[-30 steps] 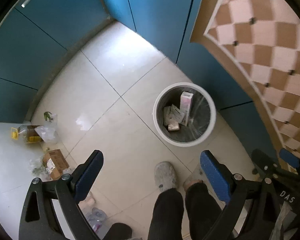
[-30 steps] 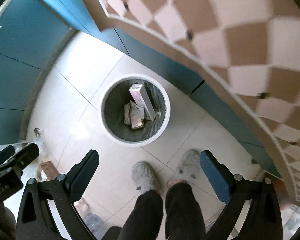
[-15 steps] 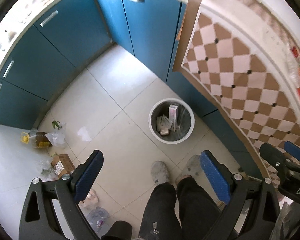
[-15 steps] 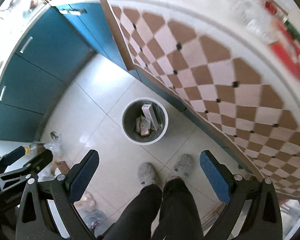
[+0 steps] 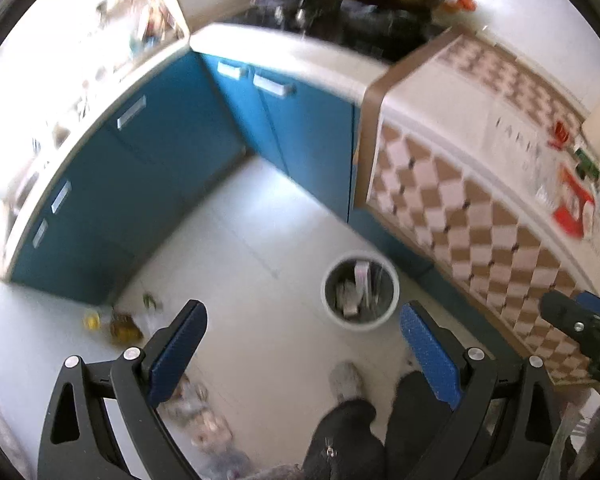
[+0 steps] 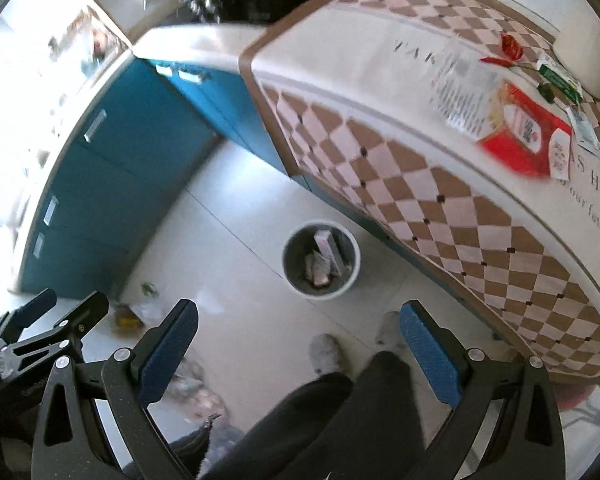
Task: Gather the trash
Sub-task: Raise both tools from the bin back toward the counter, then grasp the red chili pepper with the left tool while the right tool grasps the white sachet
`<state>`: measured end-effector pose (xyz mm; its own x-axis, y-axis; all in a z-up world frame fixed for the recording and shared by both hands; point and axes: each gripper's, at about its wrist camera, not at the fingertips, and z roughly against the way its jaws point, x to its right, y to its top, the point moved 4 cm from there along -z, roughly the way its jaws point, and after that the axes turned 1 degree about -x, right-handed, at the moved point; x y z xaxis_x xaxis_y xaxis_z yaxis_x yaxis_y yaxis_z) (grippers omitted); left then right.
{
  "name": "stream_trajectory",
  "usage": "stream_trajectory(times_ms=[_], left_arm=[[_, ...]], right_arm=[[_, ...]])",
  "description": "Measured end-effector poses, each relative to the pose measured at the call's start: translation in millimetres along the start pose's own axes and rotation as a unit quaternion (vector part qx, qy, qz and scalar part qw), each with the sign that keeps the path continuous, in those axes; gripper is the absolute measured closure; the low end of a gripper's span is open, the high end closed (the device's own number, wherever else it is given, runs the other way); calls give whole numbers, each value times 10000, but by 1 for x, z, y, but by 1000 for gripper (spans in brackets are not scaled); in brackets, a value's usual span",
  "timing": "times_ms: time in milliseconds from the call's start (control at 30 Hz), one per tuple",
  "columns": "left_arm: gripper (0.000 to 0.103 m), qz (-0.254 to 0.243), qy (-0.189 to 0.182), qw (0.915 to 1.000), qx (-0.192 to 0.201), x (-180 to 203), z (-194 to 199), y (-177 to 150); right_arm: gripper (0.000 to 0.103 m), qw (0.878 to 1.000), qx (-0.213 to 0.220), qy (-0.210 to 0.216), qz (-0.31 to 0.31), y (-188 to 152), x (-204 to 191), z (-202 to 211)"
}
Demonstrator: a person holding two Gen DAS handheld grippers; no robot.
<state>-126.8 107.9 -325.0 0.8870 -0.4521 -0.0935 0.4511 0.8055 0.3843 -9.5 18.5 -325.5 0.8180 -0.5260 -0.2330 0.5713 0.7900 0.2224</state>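
On the pale tiled floor, round white-rimmed trash bin holding cartons, beside the brown-checked tablecloth, red carton lying on top at right, left gripper and right gripper both spread wide, empty, high above

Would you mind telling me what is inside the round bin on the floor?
The bin holds a tall pinkish carton leaning upright and some crumpled paper packaging. Anything beneath them is covered.
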Motion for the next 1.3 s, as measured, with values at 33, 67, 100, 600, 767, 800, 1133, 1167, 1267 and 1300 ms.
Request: stream_trajectory(times_ms=[33, 67, 100, 600, 767, 800, 1133, 1167, 1267, 1300], left_arm=[[4, -50, 41, 9999, 115, 6, 6, 11], [4, -106, 39, 9996, 241, 15, 12, 23], [4, -157, 6, 9992, 376, 27, 19, 38], [5, -2702, -539, 9602, 450, 343, -22, 193], [20, -3925, -723, 9166, -230, 445, -89, 207], [33, -4061, -719, 9102, -382, 456, -99, 206], [96, -4042, -937, 8998, -1345, 486, -155, 204], [96, -3896, -954, 9058, -1368, 484, -155, 206], [96, -3618, -831, 9195, -1290, 477, -154, 210], [96, -3514, -789, 9243, -1264, 473, -152, 212]], right_arm=[[1, 9998, 94, 97, -111, 7, 6, 10], [1, 9995, 183, 153, -218, 13, 13, 19], [1, 9990, 260, 177, -314, 21, 21, 27], [1, 9536, 742, -584, -2858, 118, 348, 75], [1, 9447, 547, -638, -3171, 141, 426, 49], [1, 9435, 482, -636, -3215, 144, 439, 42], [13, 9522, 34, -406, -3027, 167, 476, -11], [15, 9541, 19, -408, -2968, 172, 474, -16], [26, 9605, 63, -633, -2710, 184, 466, -24], [35, 9649, 94, -859, -2479, 190, 461, -27]])
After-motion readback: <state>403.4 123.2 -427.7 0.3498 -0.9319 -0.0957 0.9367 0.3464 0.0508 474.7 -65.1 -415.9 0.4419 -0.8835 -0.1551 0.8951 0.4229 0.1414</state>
